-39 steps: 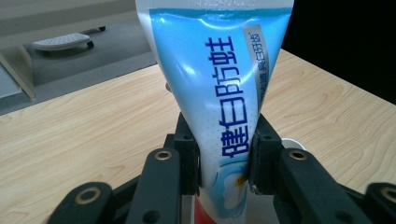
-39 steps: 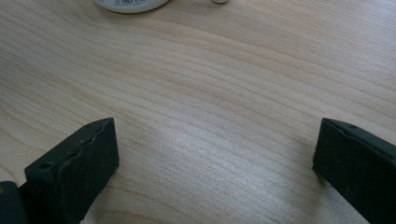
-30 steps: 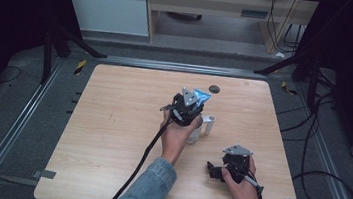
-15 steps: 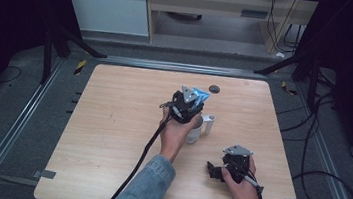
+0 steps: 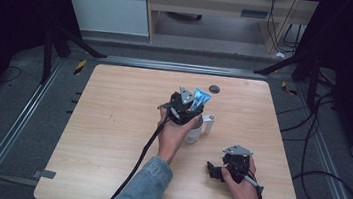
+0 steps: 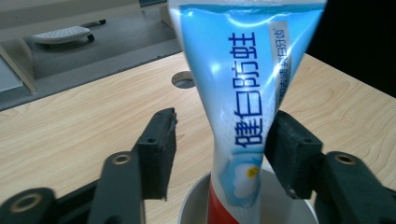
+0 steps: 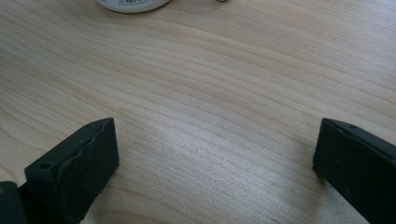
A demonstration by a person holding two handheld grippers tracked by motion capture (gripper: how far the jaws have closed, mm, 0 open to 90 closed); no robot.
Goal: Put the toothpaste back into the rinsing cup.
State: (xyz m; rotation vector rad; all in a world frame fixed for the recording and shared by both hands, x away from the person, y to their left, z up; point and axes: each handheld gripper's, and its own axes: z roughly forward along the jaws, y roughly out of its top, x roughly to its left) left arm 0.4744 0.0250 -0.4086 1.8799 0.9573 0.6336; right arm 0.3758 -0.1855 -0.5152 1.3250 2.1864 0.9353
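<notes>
Near the middle of the surface [image 5: 111, 122], a white cup [image 5: 195, 132] stands with a blue toothpaste tube [image 5: 201, 98] upright in it, red end down inside the cup [image 6: 201, 205] and flat crimped end up. The left gripper [image 5: 186, 112] hangs right over the cup; its jaws have just been opening and now stand apart around the tube [image 6: 238, 102], one pad clear of it, the other just beside it, so the tube is released. The right gripper [image 5: 216, 170] rests low on the surface nearer the person, well apart from the cup, jaws spread wide over bare wood [image 7: 210, 116].
</notes>
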